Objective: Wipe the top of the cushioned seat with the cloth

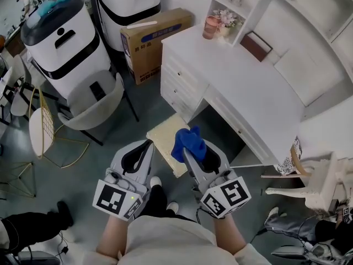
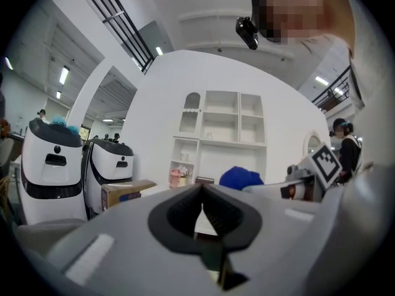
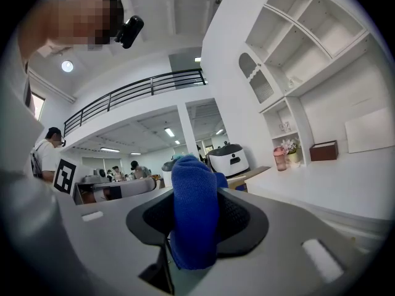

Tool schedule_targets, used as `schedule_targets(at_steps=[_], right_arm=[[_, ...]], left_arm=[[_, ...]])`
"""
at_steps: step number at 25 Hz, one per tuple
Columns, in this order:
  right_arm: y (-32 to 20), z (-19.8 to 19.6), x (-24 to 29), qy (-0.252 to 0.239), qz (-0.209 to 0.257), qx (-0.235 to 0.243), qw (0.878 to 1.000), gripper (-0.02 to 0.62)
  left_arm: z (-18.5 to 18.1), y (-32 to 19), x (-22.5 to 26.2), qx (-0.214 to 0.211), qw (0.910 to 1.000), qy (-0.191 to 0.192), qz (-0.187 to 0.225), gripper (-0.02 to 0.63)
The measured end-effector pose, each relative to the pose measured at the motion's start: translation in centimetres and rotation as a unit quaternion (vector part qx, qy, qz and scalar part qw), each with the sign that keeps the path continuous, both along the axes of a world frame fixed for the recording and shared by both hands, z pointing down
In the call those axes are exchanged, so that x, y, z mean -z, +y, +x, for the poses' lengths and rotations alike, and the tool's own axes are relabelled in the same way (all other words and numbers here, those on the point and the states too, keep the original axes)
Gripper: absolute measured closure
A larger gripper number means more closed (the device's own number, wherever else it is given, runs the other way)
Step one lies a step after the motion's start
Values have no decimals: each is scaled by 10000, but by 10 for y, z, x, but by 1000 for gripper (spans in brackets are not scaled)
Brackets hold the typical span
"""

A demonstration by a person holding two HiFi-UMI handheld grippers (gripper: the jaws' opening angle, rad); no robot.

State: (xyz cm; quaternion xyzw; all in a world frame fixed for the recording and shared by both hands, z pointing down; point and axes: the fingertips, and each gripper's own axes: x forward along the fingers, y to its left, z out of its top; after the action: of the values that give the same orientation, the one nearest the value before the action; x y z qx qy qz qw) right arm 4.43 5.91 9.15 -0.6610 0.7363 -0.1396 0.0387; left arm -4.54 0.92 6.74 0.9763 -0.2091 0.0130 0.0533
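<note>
The cushioned seat (image 1: 163, 139) is a cream square stool standing half under the white desk (image 1: 242, 81). Above its right part my right gripper (image 1: 188, 151) is shut on a blue cloth (image 1: 187, 141), which bunches up over the jaw tips. In the right gripper view the cloth (image 3: 194, 209) fills the gap between the jaws of the right gripper (image 3: 196, 224). My left gripper (image 1: 147, 145) hovers at the seat's left edge, shut with nothing in it. The left gripper view shows the left gripper (image 2: 202, 196) with its jaws meeting, and the cloth (image 2: 241, 177) beyond.
A cardboard box (image 1: 154, 37) and two white robots (image 1: 60, 37) stand at the back left. A grey chair (image 1: 94, 101) and a gold wire chair (image 1: 44, 128) are on the left. A white chair (image 1: 314, 178) stands at right. A pink cup (image 1: 211, 27) sits on the desk.
</note>
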Motion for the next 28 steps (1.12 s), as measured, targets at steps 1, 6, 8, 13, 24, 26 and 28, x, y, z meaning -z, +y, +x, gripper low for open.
schedule_targets(at_steps=[1, 6, 8, 13, 24, 26, 28], right_arm=[[-7, 1, -1, 2, -20, -4, 10000, 428], [-33, 8, -6, 7, -92, -37, 10000, 426], [-42, 11, -8, 7, -129, -68, 9999, 426], [-60, 12, -11, 32, -179, -124, 9998, 426], [-78, 43, -25, -111, -252, 299, 9992, 425], [-82, 50, -25, -92, -259, 514, 9983, 425], [-87, 59, -24, -102, -280, 712, 9970, 425]], left_arm=[[2, -7, -2, -5, 10000, -3, -27, 606], [12, -33, -9, -63, 9999, 2, -121, 606], [15, -43, -12, -102, 9998, 1, -155, 606], [21, -64, -18, -155, 9997, -6, -166, 606], [50, -77, -24, 319, 9993, -29, -170, 606], [56, -77, -22, 538, 9984, -7, -155, 606], [63, -78, -19, 733, 9972, -10, -139, 606]])
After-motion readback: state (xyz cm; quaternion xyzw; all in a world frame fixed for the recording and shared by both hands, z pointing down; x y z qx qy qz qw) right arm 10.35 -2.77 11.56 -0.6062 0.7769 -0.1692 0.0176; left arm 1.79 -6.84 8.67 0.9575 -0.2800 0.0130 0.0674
